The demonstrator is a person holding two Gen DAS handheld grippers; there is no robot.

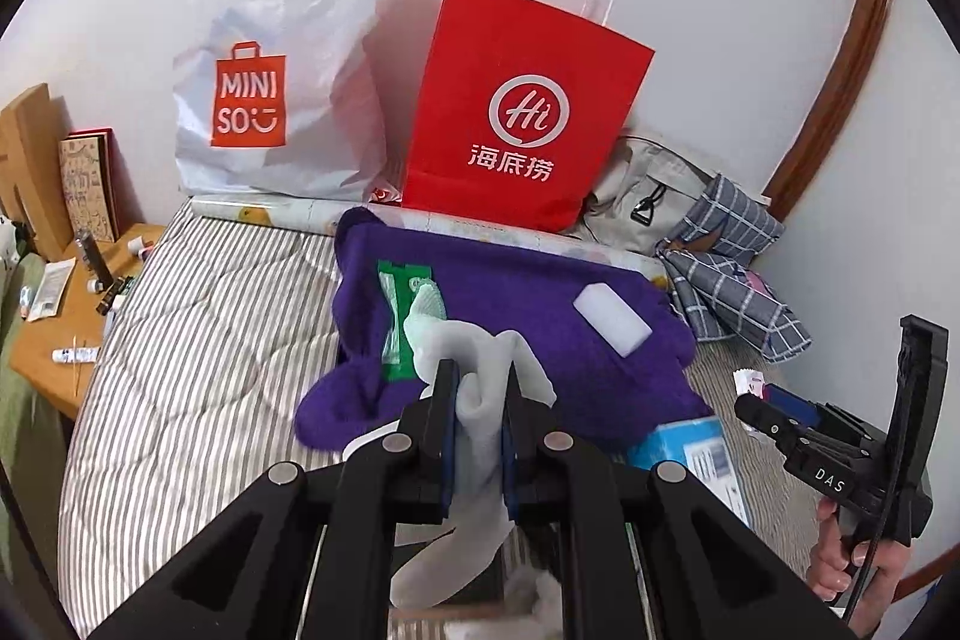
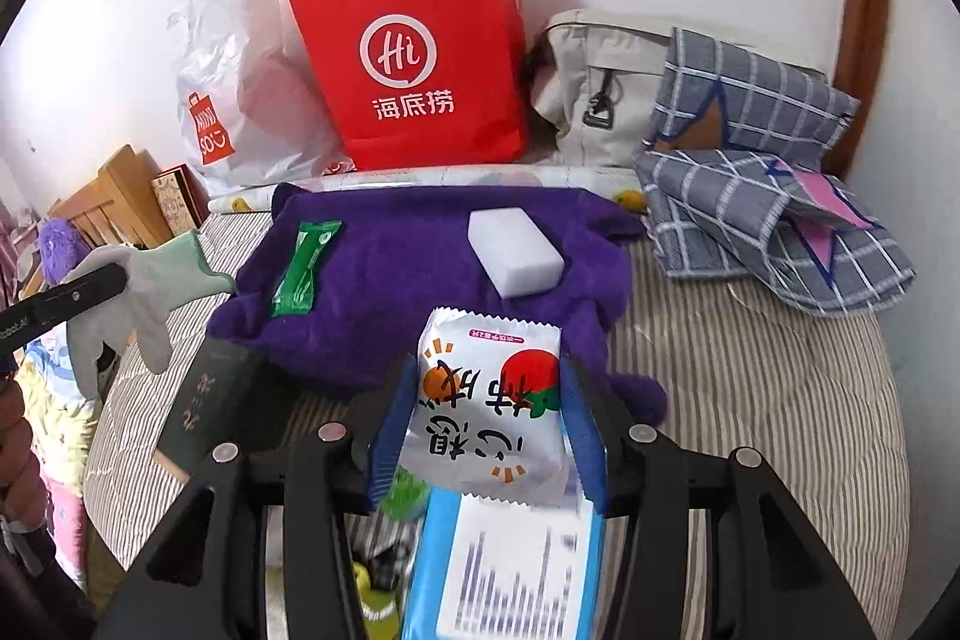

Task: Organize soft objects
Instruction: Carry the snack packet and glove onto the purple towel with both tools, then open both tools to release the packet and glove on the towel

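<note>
Left gripper (image 1: 480, 400) fingers clamp limp grey glove (image 1: 474, 358); right gripper (image 2: 489, 424) fingers clamp foil packet (image 2: 489, 400).

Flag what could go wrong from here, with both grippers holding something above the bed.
1. The left gripper pinches only a fold of the grey glove; its fingers dangle and might snag or slip out.
2. The right gripper holds the slick snack packet by its edges, so it may buckle and drop.
3. The white sponge block and green sachet lie loose on the purple towel; a trailing item could drag them.
</note>
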